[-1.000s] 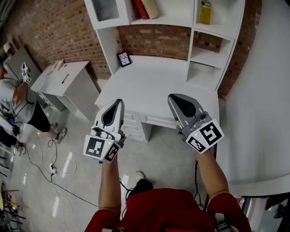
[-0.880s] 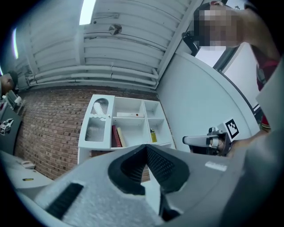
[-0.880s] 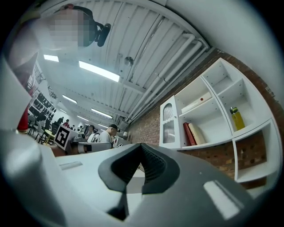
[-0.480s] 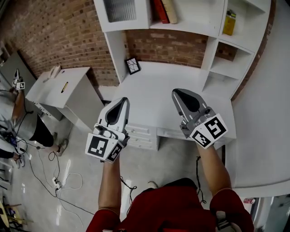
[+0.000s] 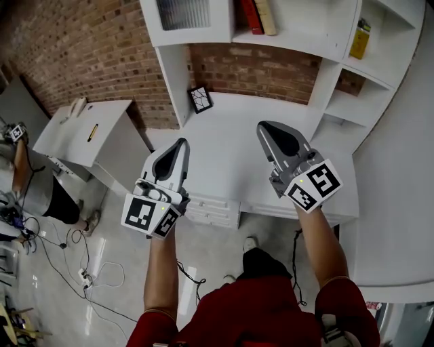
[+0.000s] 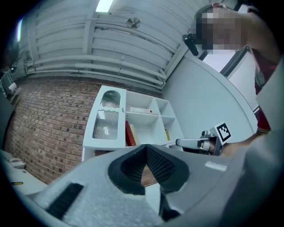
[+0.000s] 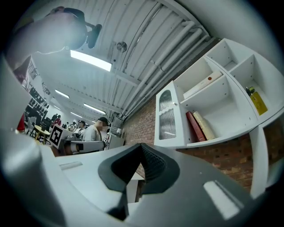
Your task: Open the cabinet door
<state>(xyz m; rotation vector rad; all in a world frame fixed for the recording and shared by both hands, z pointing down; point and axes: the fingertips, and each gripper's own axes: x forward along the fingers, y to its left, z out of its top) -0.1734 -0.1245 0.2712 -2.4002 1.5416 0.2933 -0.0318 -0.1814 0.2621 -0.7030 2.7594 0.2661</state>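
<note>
The cabinet door, white with a ribbed glass pane, is closed at the upper left of the white hutch. It also shows in the left gripper view as the door and in the right gripper view as the door. My left gripper hangs over the desk's front left corner, jaws together and empty. My right gripper hangs over the desktop to the right, also shut on nothing. Both point toward the hutch and stand well short of the door. The left gripper's tip and the right gripper's tip are pressed closed.
A small framed picture leans at the back of the desk. Books and a yellow item sit on open shelves. Drawers are under the desk. A white side table, a person and floor cables lie left.
Both grippers have moved forward together toward the desk and hutch, which now sit closer and lower in the head view. The jaws stayed shut.
</note>
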